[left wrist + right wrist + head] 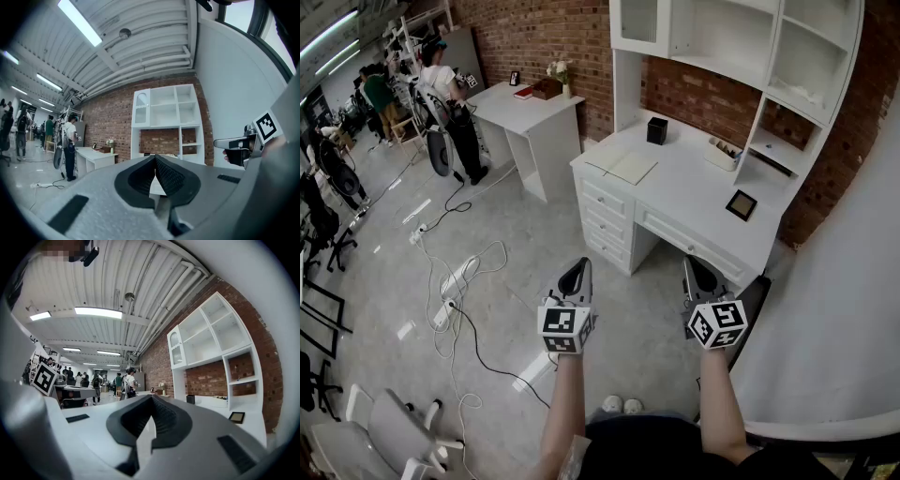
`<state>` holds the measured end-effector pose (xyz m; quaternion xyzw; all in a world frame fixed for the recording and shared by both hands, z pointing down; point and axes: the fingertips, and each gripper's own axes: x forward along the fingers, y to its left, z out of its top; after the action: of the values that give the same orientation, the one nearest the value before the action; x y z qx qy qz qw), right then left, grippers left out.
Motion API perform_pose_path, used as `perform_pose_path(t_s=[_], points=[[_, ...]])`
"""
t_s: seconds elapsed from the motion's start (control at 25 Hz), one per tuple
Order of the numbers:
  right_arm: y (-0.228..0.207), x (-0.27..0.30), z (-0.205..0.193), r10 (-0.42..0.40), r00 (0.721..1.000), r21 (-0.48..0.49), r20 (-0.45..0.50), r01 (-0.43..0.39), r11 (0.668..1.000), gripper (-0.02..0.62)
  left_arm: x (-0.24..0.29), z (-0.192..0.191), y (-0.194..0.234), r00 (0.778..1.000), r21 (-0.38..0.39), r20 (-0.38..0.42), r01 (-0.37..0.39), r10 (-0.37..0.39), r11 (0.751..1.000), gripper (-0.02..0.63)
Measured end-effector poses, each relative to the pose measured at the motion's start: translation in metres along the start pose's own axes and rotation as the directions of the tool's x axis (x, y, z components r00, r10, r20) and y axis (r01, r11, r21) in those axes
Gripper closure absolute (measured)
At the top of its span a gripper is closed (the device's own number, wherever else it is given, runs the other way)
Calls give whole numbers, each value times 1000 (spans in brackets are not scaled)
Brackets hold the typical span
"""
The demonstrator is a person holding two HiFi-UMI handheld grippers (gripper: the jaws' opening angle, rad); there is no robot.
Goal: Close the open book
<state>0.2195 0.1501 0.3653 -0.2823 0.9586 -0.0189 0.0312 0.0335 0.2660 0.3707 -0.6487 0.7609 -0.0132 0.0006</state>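
Your grey two-jaw left gripper [578,265] and right gripper [694,265] are both pinched tight, nothing in them. The pale open book [623,167] lies at 12 o'clock on the white wooden desk [694,202], well apart, so step closer first, then I'd hook one cover's edge and fold it over slowly

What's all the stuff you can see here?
book: one, white, open on desk
desk: one, white, middle right
cup: one, black, behind book
frame: one, dark, desk's right side
table: one, white, left of desk
cables: several, white and black, floor
chair: one, grey, bottom left
person: one, white shirt, far left
left gripper: one, grey, fingers shut
right gripper: one, grey, fingers shut
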Motion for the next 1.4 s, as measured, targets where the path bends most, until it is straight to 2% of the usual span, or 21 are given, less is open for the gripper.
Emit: perform_pose_path(t_s=[0.68, 0.92, 1.24, 1.28, 1.4], points=[[0, -7, 4, -12, 1000, 22, 16, 12, 1000, 597, 0, 2, -7, 1000, -1, 6, 18, -18, 1000, 597], [-5, -10, -4, -35, 999, 65, 7, 34, 997, 597, -1, -9, -13, 1000, -22, -11, 27, -27, 999, 597], [-9, -13, -16, -27, 999, 51, -19, 28, 998, 597, -1, -20, -27, 997, -44, -19, 70, -71, 997, 594], [-9, -14, -17, -27, 999, 52, -20, 28, 998, 597, -1, -21, -28, 997, -46, -15, 76, -77, 996, 587], [-11, -15, -19, -26, 999, 58, -19, 27, 998, 597, -2, -20, -31, 996, -51, -2, 88, -88, 995, 498]])
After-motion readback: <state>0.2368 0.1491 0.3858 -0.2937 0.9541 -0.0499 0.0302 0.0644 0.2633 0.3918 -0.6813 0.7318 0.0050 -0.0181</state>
